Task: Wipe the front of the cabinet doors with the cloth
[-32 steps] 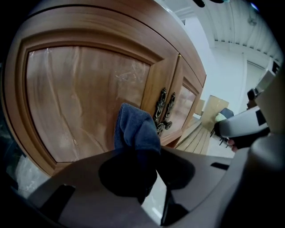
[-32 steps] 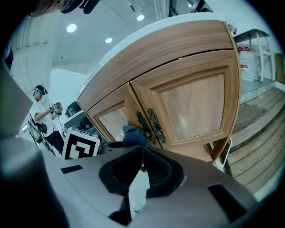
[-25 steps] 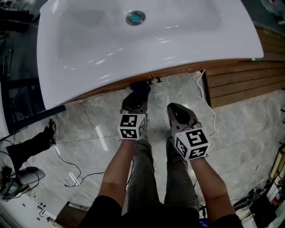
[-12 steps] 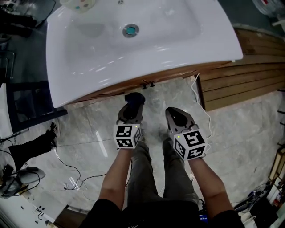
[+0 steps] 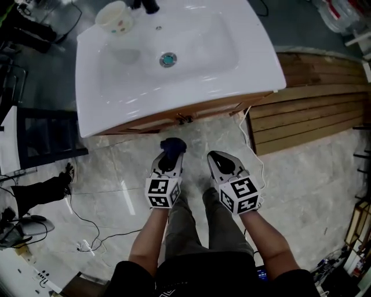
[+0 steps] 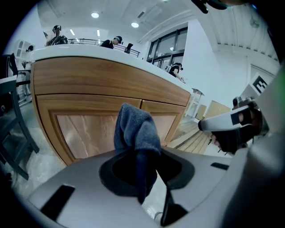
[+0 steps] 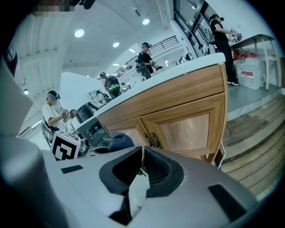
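- The cloth (image 6: 133, 129) was a dark blue bunched-up wad, long axis running along the fingers and sticking out past their tips, pointing at the cabinet doors (image 6: 89, 129). One fold drooped back down between the fingers.
- It hung just ahead of the fingertips and clear of the doors. From the head view there was a strip of floor (image 5: 116, 174) between the cloth and the cabinet front.
- The fingers of the left gripper (image 6: 138, 164) were clamped on the lower part of the cloth, with only that wad keeping them apart.
- The fingers of the right gripper (image 7: 142, 167) were pinched to a thin slit with nothing in them. They sat beside the left ones, also aimed at the doors and touching nothing.
- Above and beyond the fingertips was the white basin surface (image 5: 116, 104) on the wooden cabinet, with a pale cup (image 5: 114, 17) at its far corner.
- The floor was grey marble tile, with a white cable (image 5: 255, 151) trailing off to the right gripper's side and wooden planks (image 5: 307, 116) further out that way.
- The room was a bright hall with ceiling spots and a few people (image 7: 144, 55) standing behind the counter.
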`<state>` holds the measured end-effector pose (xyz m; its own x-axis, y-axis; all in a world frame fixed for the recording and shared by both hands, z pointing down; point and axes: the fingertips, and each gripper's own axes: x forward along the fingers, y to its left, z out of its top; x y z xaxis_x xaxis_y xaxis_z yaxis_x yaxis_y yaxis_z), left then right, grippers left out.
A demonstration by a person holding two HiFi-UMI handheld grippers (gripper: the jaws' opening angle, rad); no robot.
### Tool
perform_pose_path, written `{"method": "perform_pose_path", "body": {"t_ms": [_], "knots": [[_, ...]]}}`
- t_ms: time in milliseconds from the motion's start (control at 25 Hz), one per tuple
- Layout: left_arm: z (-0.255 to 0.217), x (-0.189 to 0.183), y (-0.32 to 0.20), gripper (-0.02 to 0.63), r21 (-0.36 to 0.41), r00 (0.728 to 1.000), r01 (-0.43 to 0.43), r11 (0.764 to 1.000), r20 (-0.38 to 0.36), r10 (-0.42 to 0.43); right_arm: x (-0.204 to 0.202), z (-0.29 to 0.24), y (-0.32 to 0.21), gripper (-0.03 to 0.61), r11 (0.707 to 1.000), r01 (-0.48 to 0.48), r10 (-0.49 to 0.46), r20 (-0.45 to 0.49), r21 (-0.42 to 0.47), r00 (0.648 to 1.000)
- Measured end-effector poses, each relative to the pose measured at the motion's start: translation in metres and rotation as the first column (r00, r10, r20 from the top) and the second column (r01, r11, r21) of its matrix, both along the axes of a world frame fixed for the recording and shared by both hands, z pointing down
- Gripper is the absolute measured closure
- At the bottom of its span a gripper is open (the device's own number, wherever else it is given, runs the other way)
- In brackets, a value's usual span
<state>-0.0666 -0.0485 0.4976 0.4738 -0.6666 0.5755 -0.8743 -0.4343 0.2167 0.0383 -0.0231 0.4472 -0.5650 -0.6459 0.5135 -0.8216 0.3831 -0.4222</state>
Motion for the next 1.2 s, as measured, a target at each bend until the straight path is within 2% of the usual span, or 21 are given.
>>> {"method": "perform_pose_path", "body": {"t_ms": [160, 320, 600, 800, 960, 1200], "knots": [[-0.020, 0.002, 0.012, 0.507, 0.001, 0.999, 0.038, 0.999, 0.004, -0.038, 0.010, -0.019, 0.010, 0.537, 1.000, 0.010, -0.010, 0.007, 0.019, 1.000], [-0.039, 0.013, 0.017, 0.508, 0.005, 0.998, 0.055, 0.998, -0.033, -0.055, 0.017, -0.030, 0.014, 0.537, 0.999, 0.012, -0.012, 0.001, 0.034, 1.000], [-0.043, 0.041, 0.018, 0.508, 0.007, 0.993, -0.074, 0.997, -0.095, 0.074, 0.012, -0.034, 0.005, 0.537, 0.999, -0.033, 0.033, -0.010, 0.042, 0.999], [-0.043, 0.042, 0.022, 0.508, 0.009, 0.987, -0.108, 0.994, -0.123, 0.108, 0.001, -0.034, 0.001, 0.537, 0.997, -0.059, 0.061, -0.031, 0.058, 0.998], [-0.039, 0.035, 0.010, 0.508, 0.022, 0.990, -0.079, 0.997, -0.116, 0.081, 0.001, -0.035, -0.013, 0.537, 0.993, -0.069, 0.073, -0.039, 0.095, 0.997], [-0.040, 0.030, -0.019, 0.508, 0.040, 0.994, 0.014, 0.999, -0.111, -0.009, 0.009, -0.027, -0.025, 0.537, 0.996, -0.033, 0.035, -0.028, 0.083, 0.999]]}}
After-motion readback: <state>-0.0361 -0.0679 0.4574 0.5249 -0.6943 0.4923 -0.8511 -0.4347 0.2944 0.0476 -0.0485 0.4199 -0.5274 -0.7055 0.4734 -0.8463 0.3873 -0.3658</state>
